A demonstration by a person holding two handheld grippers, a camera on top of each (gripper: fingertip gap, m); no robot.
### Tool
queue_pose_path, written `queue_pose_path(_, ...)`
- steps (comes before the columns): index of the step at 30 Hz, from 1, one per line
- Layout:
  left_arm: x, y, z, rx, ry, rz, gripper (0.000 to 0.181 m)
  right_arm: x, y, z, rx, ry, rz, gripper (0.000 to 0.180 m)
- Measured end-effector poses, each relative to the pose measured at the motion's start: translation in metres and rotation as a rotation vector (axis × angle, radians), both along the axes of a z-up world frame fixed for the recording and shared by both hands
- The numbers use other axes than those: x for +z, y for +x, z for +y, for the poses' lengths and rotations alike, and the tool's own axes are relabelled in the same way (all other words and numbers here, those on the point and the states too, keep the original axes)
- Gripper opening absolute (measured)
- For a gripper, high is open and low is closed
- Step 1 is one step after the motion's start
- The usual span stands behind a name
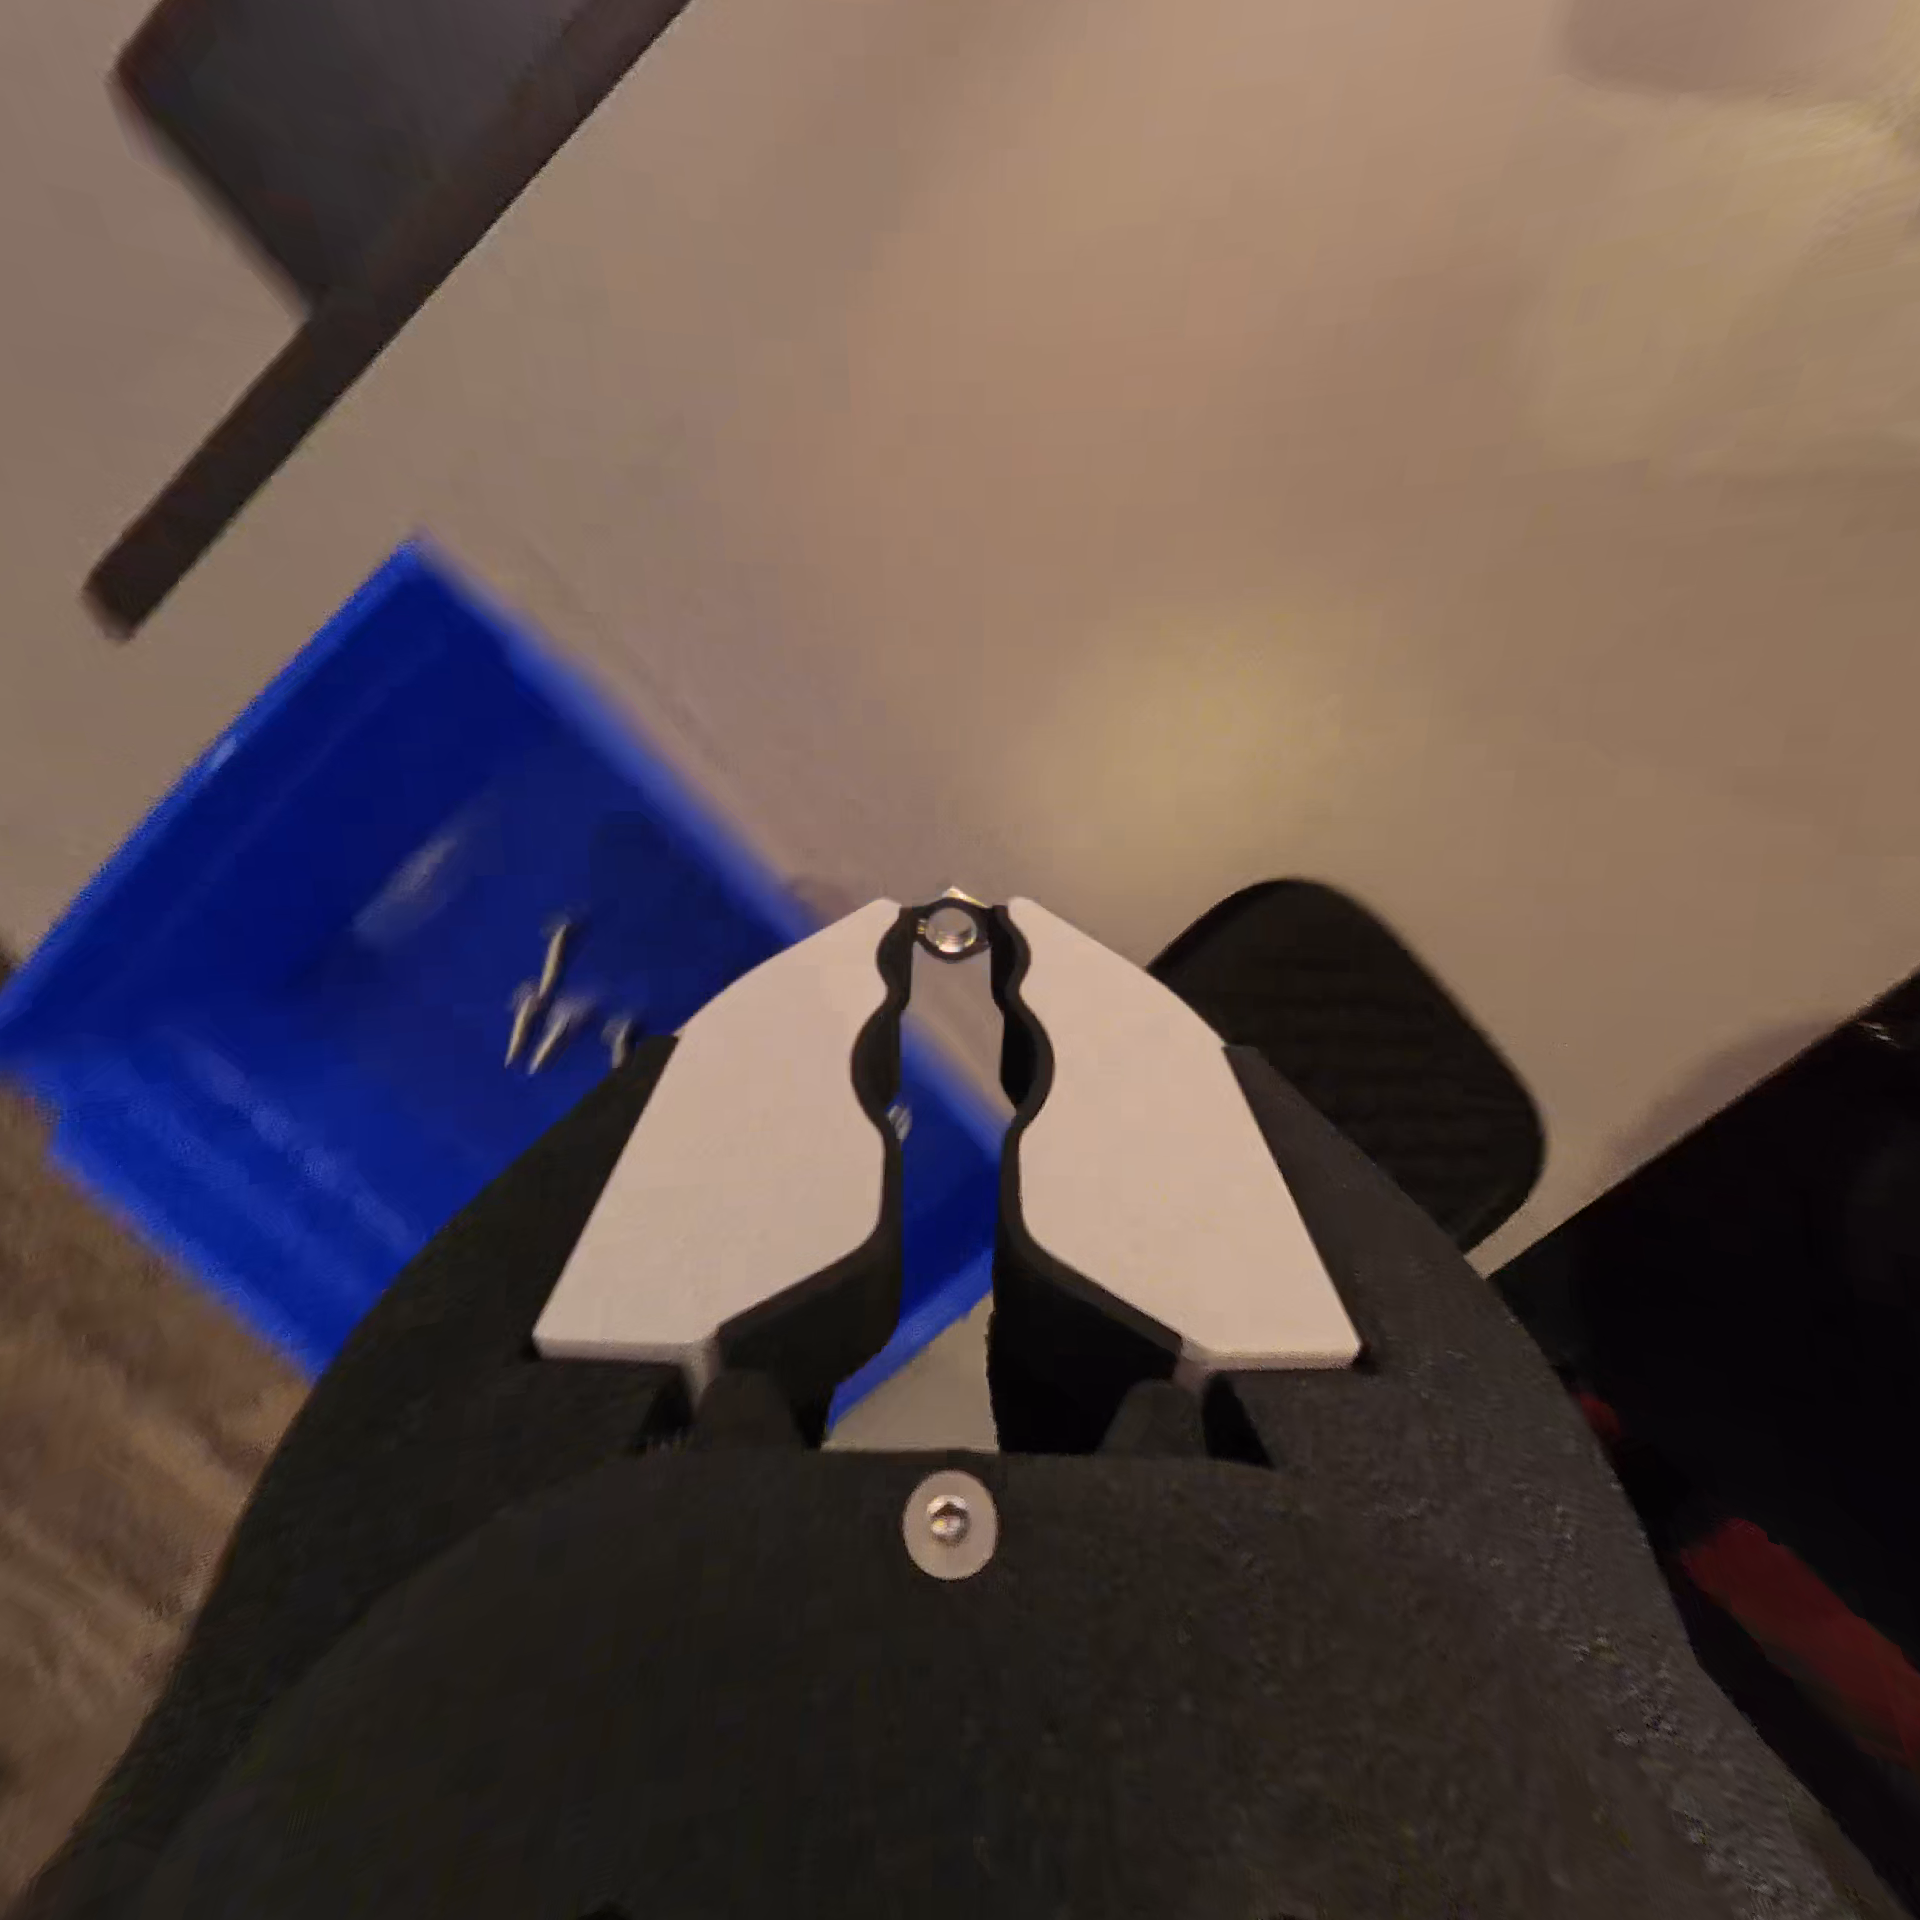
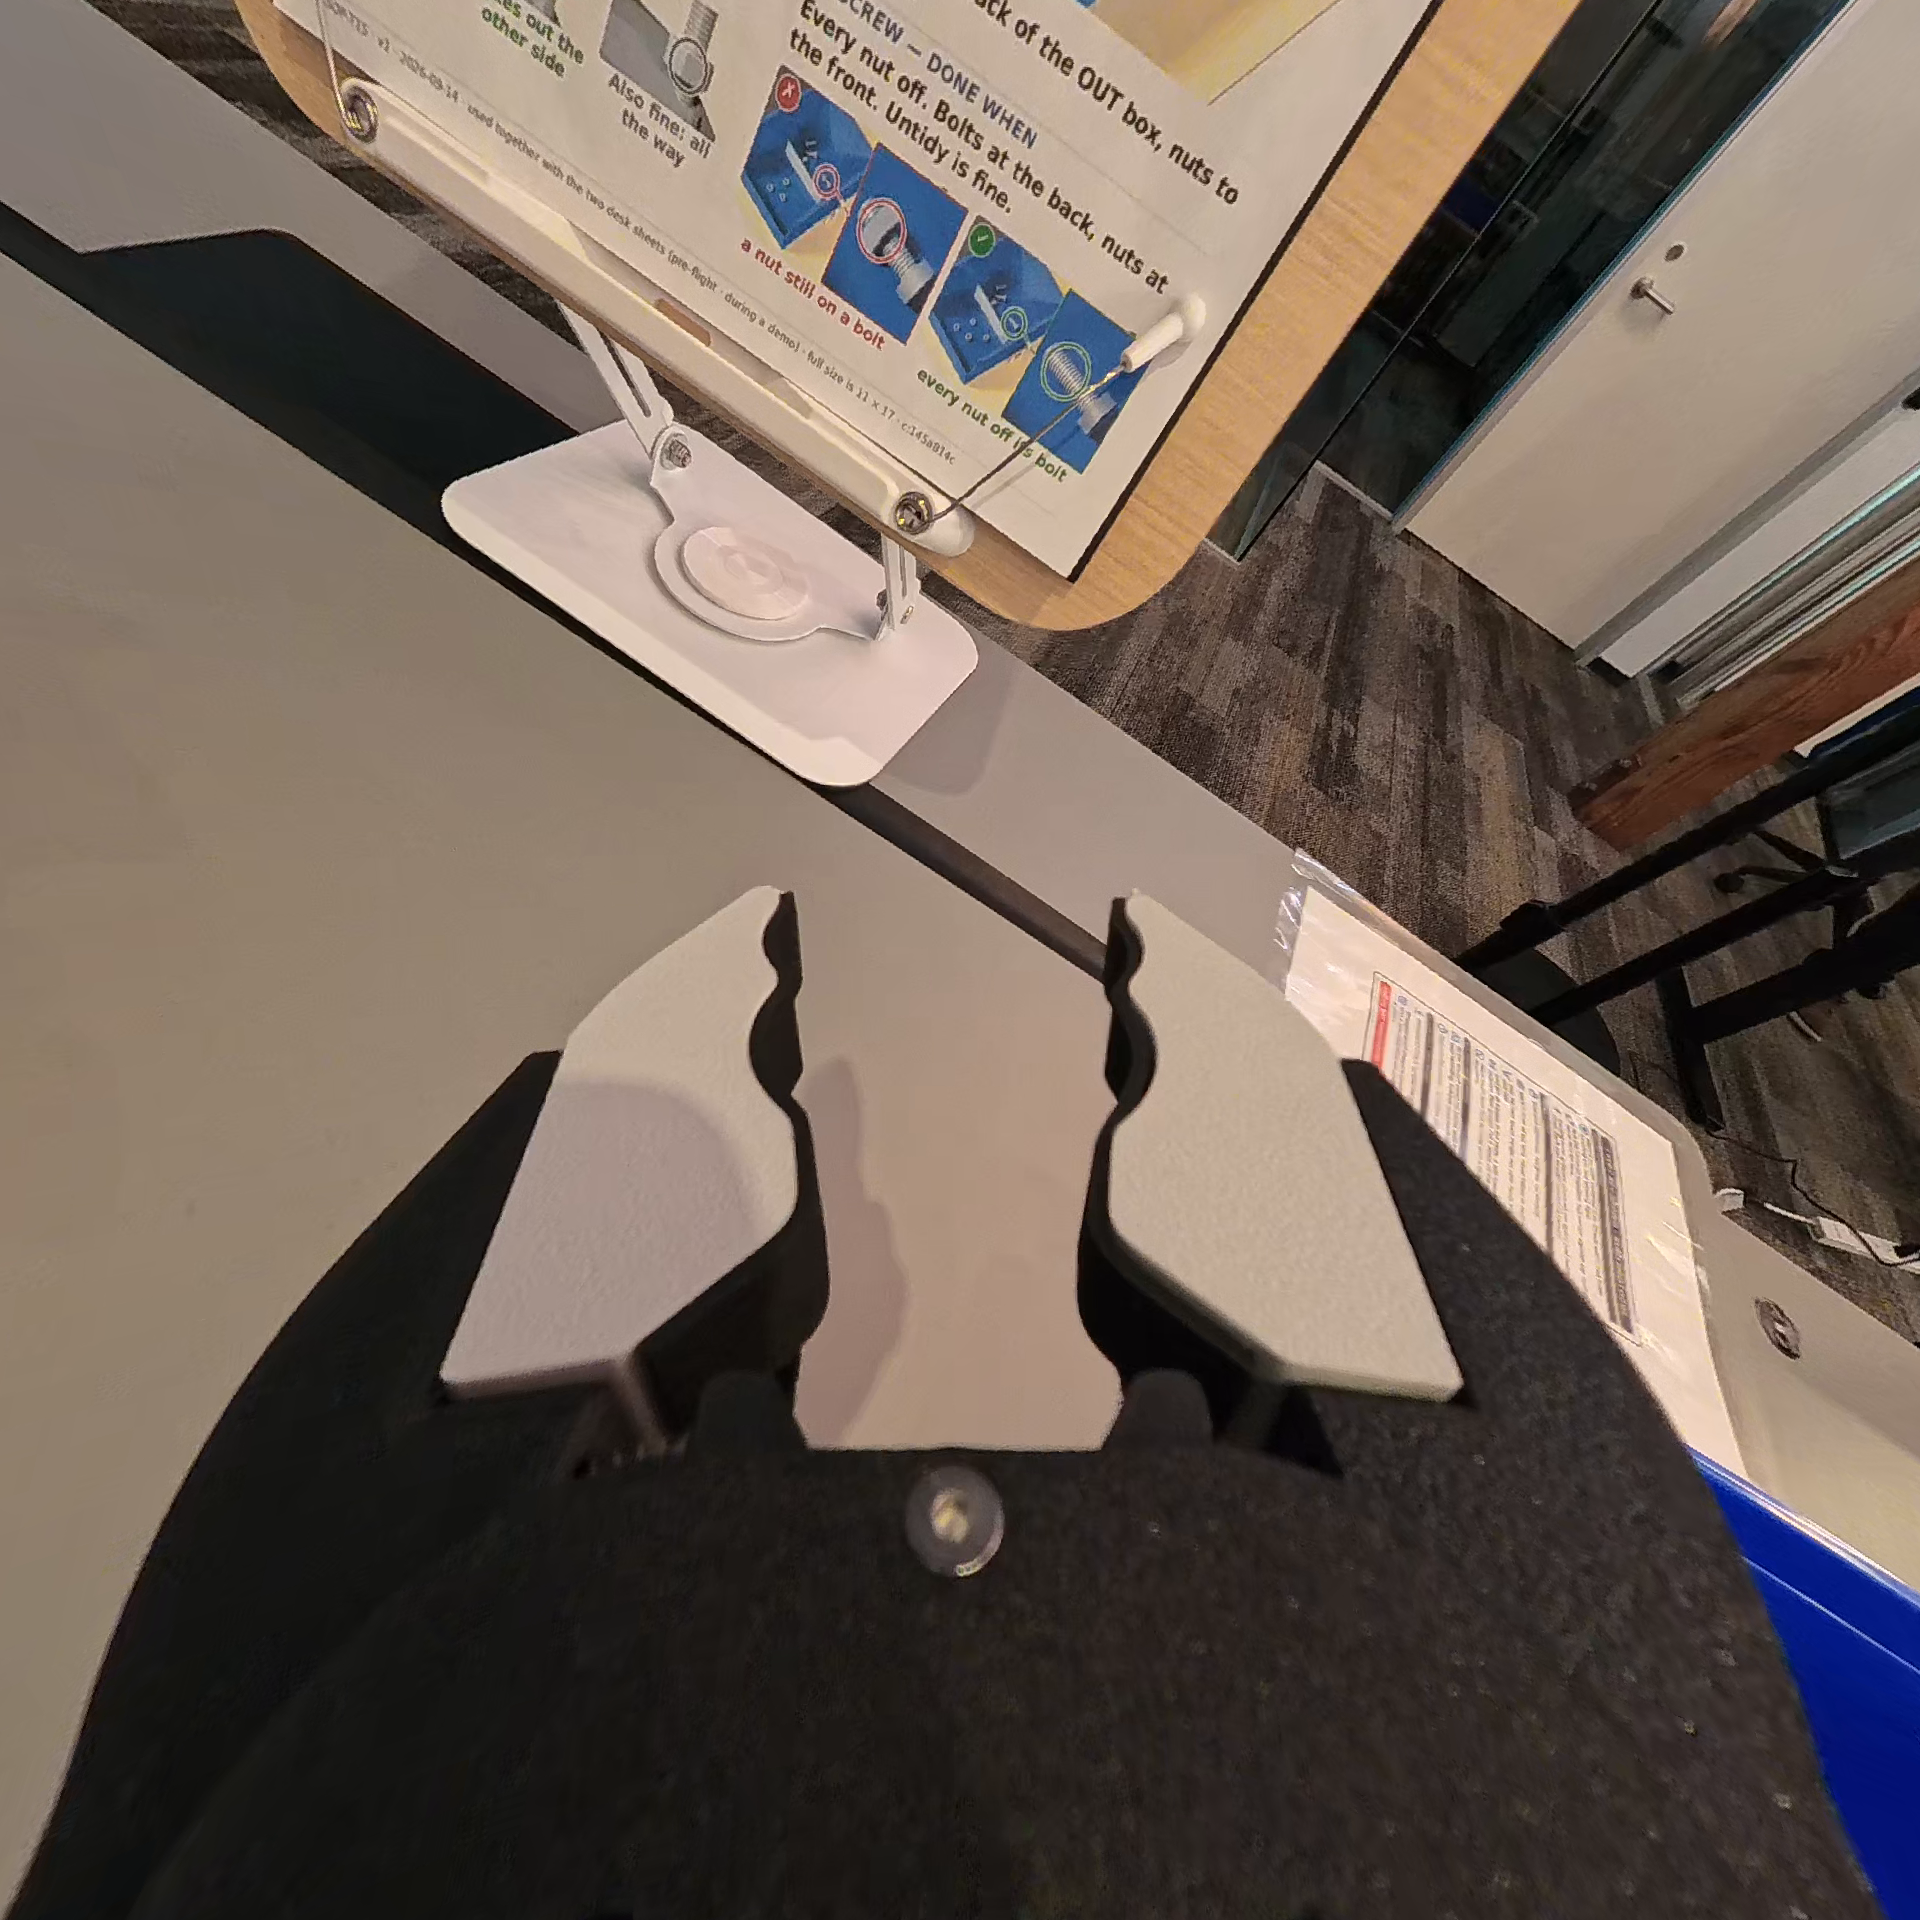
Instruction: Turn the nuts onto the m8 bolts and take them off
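Observation:
In the left wrist view my left gripper (image 1: 948, 928) is shut on a small silver nut (image 1: 948, 928) held at its fingertips, above the grey table. Below and to the left a blue bin (image 1: 312, 935) holds several silver bolts (image 1: 545, 997), blurred by motion. In the right wrist view my right gripper (image 2: 951, 914) is open and empty over the grey table (image 2: 312, 831). A corner of a blue bin (image 2: 1839, 1621) shows at the lower right of that view.
A white stand (image 2: 717, 613) holding an instruction board (image 2: 883, 208) sits at the table's far edge. A laminated sheet (image 2: 1496, 1101) lies at the right. A black chair back (image 1: 1371, 1039) shows beyond the left gripper. Carpet and cabinets lie past the table.

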State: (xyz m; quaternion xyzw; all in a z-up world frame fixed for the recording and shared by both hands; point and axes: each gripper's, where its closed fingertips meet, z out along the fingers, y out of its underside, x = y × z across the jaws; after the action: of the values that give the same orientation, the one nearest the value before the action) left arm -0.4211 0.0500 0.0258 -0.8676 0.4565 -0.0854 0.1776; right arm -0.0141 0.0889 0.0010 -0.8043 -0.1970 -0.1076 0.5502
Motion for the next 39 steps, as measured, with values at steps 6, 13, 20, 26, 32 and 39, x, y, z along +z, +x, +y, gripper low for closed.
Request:
queue_pose_path(6,-0.038,0.162,-0.024,-0.32,-0.038,-0.041,0.014,0.012,0.035,-0.011,-0.067,0.025,0.02,0.056)
queue_pose_path(13,-0.12,0.253,-0.037,-0.453,-0.119,0.057,0.014,0.019,0.09,-0.031,-0.165,0.005,-0.003,0.057)
queue_pose_path(20,-0.164,0.269,-0.04,-0.489,-0.173,0.158,0.014,0.02,0.09,-0.034,-0.133,-0.002,0.028,0.058)
queue_pose_path(26,-0.173,0.269,-0.044,-0.511,-0.176,0.204,0.014,0.016,0.083,-0.029,-0.115,-0.015,0.02,0.058)
queue_pose_path(32,-0.178,0.266,-0.044,-0.506,-0.19,0.223,0.014,0.018,0.08,-0.028,-0.109,-0.012,0.013,0.058)
queue_pose_path(39,-0.187,0.263,-0.046,-0.512,-0.198,0.246,0.014,0.019,0.081,-0.028,-0.11,-0.007,0.019,0.058)
